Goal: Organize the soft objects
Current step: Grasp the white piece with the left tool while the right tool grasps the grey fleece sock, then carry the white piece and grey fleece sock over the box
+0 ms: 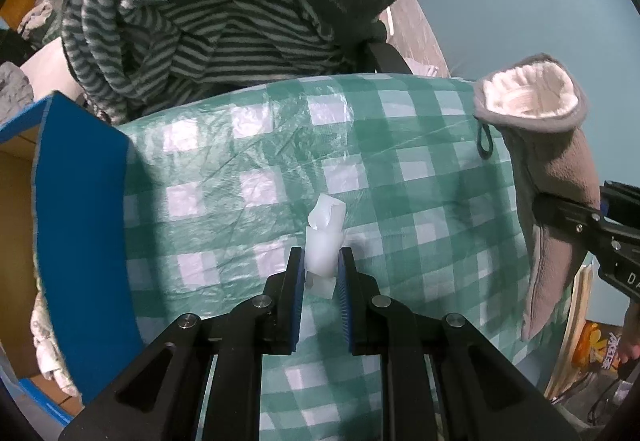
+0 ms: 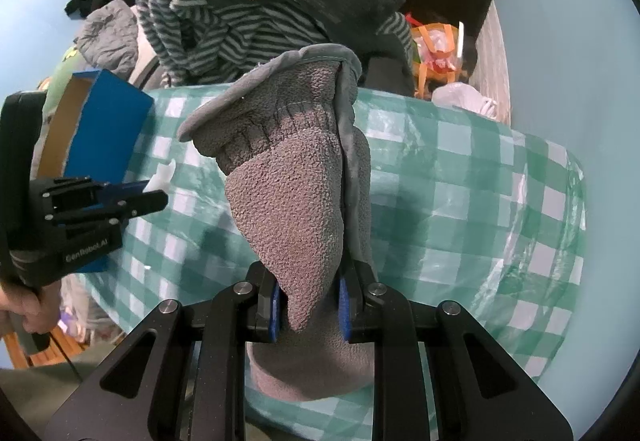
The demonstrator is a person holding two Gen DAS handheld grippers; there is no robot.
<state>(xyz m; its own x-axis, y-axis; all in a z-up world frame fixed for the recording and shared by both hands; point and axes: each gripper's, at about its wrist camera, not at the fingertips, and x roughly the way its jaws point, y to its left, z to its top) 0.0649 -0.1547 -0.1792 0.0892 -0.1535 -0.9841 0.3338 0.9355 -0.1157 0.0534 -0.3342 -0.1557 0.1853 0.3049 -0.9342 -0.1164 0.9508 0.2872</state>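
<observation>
My right gripper [image 2: 308, 305] is shut on a grey fleece mitten [image 2: 292, 193] and holds it upright above the green checked tablecloth [image 2: 460, 181]. In the left wrist view the mitten [image 1: 560, 169] hangs at the right with its white-lined cuff open upward, with the right gripper [image 1: 560, 209] clamped on it. My left gripper [image 1: 320, 265] is shut on a small white crumpled piece [image 1: 326, 237] of soft material just above the cloth. The left gripper [image 2: 154, 193] shows in the right wrist view at the left, next to the blue box.
An open blue cardboard box [image 1: 80, 201] stands at the table's left edge. A pile of striped and dark grey fleece clothing [image 1: 208, 13] lies behind the table. Bags [image 2: 440, 49] sit at the back right. A snack packet [image 1: 600, 349] lies low at the right.
</observation>
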